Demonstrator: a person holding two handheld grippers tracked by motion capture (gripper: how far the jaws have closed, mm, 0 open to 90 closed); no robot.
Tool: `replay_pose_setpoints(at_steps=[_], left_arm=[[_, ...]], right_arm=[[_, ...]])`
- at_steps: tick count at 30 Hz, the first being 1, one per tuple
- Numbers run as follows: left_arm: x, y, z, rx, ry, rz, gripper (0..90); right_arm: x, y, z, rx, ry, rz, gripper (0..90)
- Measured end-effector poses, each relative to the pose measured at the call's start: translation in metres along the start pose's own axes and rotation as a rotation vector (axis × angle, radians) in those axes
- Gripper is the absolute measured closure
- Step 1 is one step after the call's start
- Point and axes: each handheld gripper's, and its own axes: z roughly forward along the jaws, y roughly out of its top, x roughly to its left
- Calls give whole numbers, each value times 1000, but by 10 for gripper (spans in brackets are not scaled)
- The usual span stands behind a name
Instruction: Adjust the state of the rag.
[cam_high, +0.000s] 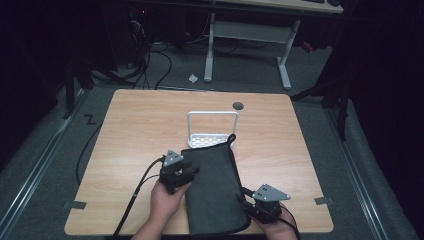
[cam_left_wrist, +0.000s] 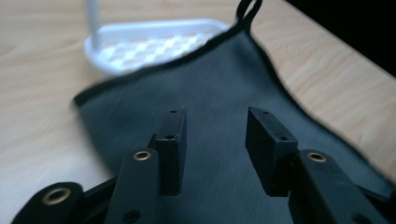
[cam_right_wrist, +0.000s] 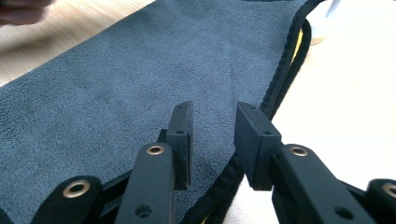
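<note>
A dark grey cloth (cam_high: 212, 187) with black trim lies folded on the wooden table (cam_high: 140, 125), its hanging loop (cam_left_wrist: 247, 9) pointing to the far side. Its far edge overlaps a white rack (cam_high: 189, 125) with an upright handle. My left gripper (cam_high: 192, 172) hovers over the cloth's left edge, jaws open and nothing between them (cam_left_wrist: 215, 121). My right gripper (cam_high: 246, 197) is at the cloth's near right corner. Its jaws stand open (cam_right_wrist: 214, 114) above the trimmed edge of the cloth (cam_right_wrist: 140, 70), and the pads do not press on it.
A round cable hole (cam_high: 238, 105) sits near the table's far edge. The left gripper's cable (cam_high: 135, 192) trails off the near edge. Beyond the table stands a desk on white legs (cam_high: 208, 50). Bare wood lies to the left and right of the cloth.
</note>
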Motion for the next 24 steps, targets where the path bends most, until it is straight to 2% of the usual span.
replay_pose_setpoints(at_steps=[4,7,9,11,14,16,22,24], left_arm=[[-1,-21,-9,46,13,17,592],[-8,-27,-7,56,10,63,587],[-11,-27,-5,55,2,89,597],[-12,-25,1,81,-7,87,681],[-15,-24,8,121,2,121,752],[-16,-24,13,142,14,146,766],[-18,-26,16,136,31,217,768],[-18,-26,15,137,31,219,768]], right_arm=[[-1,0,2,10,-3,2,729],[-1,0,5,20,-6,2,756],[-1,0,7,34,0,-9,805],[-1,1,9,66,5,-24,888],[-3,7,15,77,29,-43,900],[-6,13,21,81,30,-42,893],[-20,40,62,100,-9,-16,881],[-24,48,75,106,-35,-11,866]])
